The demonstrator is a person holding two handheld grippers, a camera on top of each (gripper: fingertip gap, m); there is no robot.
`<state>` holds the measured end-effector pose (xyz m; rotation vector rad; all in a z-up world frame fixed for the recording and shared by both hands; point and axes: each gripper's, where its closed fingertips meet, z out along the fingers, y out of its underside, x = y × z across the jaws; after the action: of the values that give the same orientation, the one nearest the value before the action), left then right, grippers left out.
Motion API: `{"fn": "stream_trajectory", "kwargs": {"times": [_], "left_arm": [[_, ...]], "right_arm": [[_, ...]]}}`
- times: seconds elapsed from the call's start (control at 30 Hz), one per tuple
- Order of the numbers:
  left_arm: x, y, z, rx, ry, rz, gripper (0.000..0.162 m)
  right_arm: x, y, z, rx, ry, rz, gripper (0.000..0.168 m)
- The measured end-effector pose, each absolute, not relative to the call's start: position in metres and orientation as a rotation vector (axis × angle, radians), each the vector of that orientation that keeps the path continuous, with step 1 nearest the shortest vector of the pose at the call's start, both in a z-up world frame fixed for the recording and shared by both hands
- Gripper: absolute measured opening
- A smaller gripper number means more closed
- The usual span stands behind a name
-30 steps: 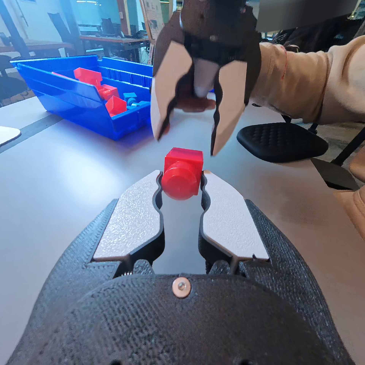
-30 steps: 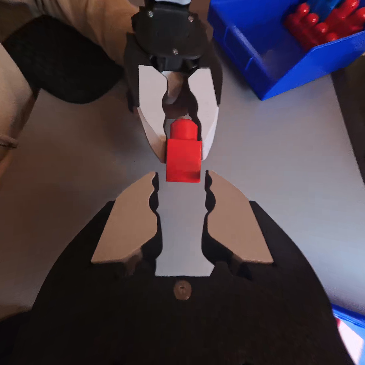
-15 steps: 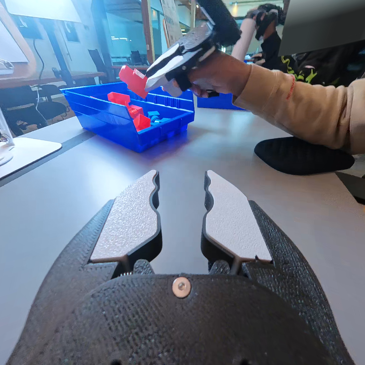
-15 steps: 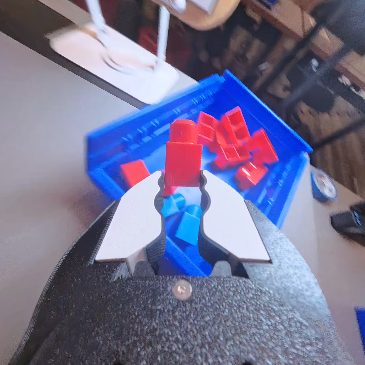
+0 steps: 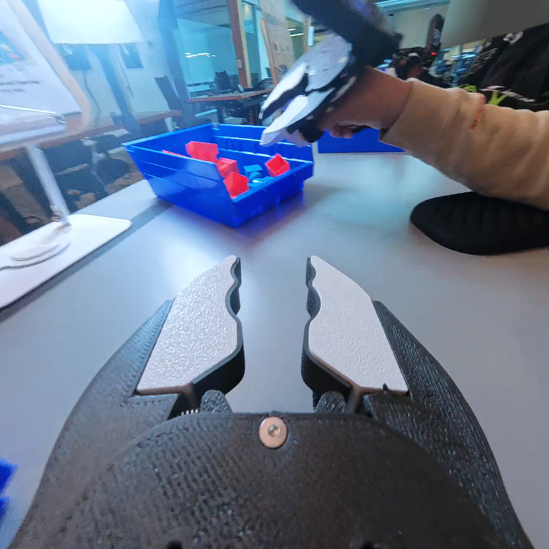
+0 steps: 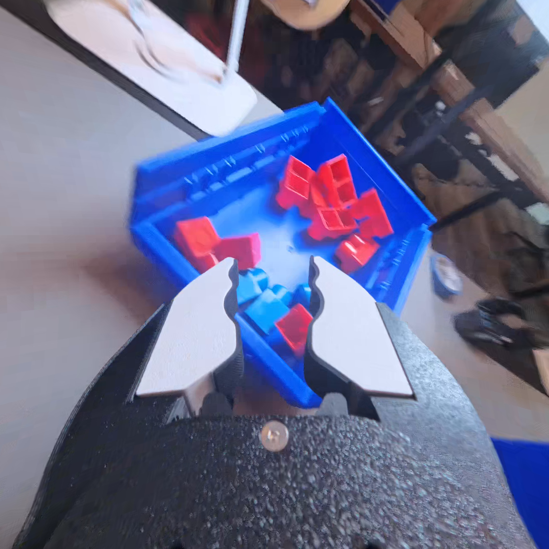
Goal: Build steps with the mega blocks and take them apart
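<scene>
A: Your right gripper (image 6: 271, 264) hangs above the blue bin (image 6: 166, 184), fingers spread wide, nothing between them. Every block in sight sits inside that bin: the red blocks (image 6: 332, 205) heaped toward the far corner, the light blue blocks (image 6: 264, 300) just under your fingertips.

B: And your left gripper (image 5: 271, 264)?

A: Low over the grey table (image 5: 386, 297), well short of the bin, fingers parted, empty too. No blocks out on the table in either view.

B: So which step are you on?

A: It looks like the take-apart end, pieces back in storage. If you mean to build again, you'll need to dip the right gripper in, line it up on one block's flat sides and close. They lie tumbled, so pick one sitting clear.
</scene>
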<state>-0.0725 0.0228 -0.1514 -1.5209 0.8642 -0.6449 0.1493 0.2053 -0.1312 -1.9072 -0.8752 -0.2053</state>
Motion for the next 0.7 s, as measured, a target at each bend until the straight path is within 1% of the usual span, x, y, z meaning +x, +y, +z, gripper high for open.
{"fn": "stream_trajectory", "kwargs": {"times": [0.1, 0.17, 0.27, 0.33, 0.4, 0.53, 0.7], "left_arm": [[-0.114, 0.051, -0.127, -1.535, 0.772, -0.473, 0.042], [-0.155, 0.075, -0.106, -1.578, 0.669, -0.357, 0.041], [-0.218, 0.112, -0.085, -1.721, 0.530, -0.190, 0.044], [-0.255, 0.136, -0.085, -1.874, 0.484, -0.103, 0.050], [-0.291, 0.160, -0.095, -2.044, 0.461, 0.001, 0.049], [-0.356, 0.197, -0.136, -2.399, 0.393, 0.191, 0.054], [-0.409, 0.226, -0.183, -2.636, 0.282, 0.377, 0.056]], "right_arm": [[0.094, 0.173, -0.113, -1.812, -0.859, 0.330, 0.045], [0.063, 0.156, -0.107, -1.734, -0.833, 0.591, 0.045], [0.030, 0.142, -0.123, -1.698, -0.862, 0.721, 0.047], [0.012, 0.132, -0.136, -1.670, -0.921, 0.748, 0.047], [-0.001, 0.122, -0.146, -1.652, -0.974, 0.783, 0.047], [-0.010, 0.108, -0.155, -1.629, -1.050, 0.797, 0.047], [-0.011, 0.099, -0.155, -1.609, -1.063, 0.831, 0.044]]}}
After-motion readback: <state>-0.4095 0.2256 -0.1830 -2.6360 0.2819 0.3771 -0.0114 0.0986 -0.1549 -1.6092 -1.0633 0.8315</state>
